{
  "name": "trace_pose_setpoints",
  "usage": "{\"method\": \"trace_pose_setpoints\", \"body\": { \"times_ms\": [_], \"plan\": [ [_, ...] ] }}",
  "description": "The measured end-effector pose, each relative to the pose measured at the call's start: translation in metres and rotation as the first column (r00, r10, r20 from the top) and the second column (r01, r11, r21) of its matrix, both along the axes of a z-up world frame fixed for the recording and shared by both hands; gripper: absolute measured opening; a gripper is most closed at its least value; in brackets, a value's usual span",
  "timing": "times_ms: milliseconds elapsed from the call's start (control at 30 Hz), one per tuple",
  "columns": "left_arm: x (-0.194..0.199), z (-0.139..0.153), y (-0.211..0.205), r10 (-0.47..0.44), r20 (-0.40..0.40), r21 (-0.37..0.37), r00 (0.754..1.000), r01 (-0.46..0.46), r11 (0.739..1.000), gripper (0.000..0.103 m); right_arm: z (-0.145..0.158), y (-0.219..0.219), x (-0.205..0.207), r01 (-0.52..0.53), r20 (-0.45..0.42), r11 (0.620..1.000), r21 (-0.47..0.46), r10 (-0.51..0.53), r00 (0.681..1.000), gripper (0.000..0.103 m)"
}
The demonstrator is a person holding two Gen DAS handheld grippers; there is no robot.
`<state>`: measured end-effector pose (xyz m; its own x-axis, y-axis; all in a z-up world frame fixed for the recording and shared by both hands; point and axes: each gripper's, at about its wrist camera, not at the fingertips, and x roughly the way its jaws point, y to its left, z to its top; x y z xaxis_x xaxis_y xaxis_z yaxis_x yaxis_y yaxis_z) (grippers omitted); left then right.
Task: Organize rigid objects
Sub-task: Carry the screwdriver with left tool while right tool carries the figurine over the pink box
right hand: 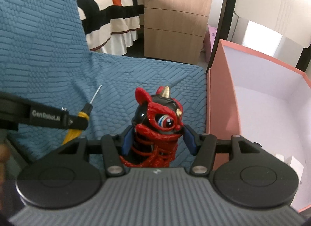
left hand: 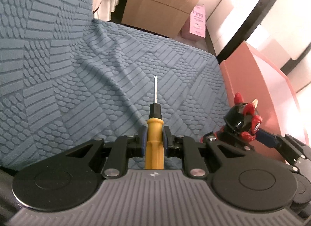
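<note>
While both pairs of tongs are held above a blue textured cover (left hand: 77,70), which is draped over a seat and its upright back, the scene is read from left to right. At the far left of the right wrist view, the blue backrest is seen, with a striped bedspread (right hand: 108,10) behind it. Next, the left tongs (left hand: 154,136) are seen pinching a screwdriver (left hand: 155,128): the yellow handle is clamped between the two blue pads (left hand: 143,138), and the black collar and thin metal shaft are pointed forward over the cover. In the right wrist view the same tool is seen from the side, with its tip raised clear of the fabric. Further right, the right tongs (right hand: 158,140) are closed on a figurine (right hand: 159,117), a black and red lion-dance figure with a gold horn and a large painted eye; it is gripped low on its body, and its head stands above the pads. In the left wrist view this figure appears at the right edge. Behind it, a wooden drawer cabinet (right hand: 175,22) is seen on the floor. At the far right, an open pink box (right hand: 223,93) with a white interior is set just beside the edge of the covered seat.
</note>
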<state>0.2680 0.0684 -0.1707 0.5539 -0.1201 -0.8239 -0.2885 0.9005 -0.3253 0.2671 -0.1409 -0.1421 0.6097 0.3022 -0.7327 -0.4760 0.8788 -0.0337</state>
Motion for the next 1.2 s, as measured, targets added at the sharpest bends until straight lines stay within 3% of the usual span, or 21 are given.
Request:
{"method": "trace_pose_setpoints", "body": {
  "times_ms": [367,867,967,1200],
  "plan": [
    [0.006,0.058,-0.023,-0.069,0.082,-0.013,0.994,0.070,0.997,0.019,0.045,-0.023,0.005,-0.002,0.050,1.000,0.027,0.001,0.999,0.058],
    [0.055,0.152,-0.086,-0.204,0.183,-0.019,0.962,0.211,0.977,0.019,0.139,-0.095,0.035,0.081,0.154,0.992,0.101,-0.096,0.983,0.058],
    [0.066,0.168,-0.098,-0.220,0.192,-0.041,0.956,0.232,0.972,0.019,0.154,-0.109,0.040,0.095,0.173,0.989,0.117,-0.114,0.978,0.058],
    [0.092,0.194,-0.141,-0.272,0.210,-0.012,0.939,0.281,0.960,0.019,0.177,-0.137,0.048,0.113,0.230,0.986,0.120,-0.138,0.963,0.058]
  ]
}}
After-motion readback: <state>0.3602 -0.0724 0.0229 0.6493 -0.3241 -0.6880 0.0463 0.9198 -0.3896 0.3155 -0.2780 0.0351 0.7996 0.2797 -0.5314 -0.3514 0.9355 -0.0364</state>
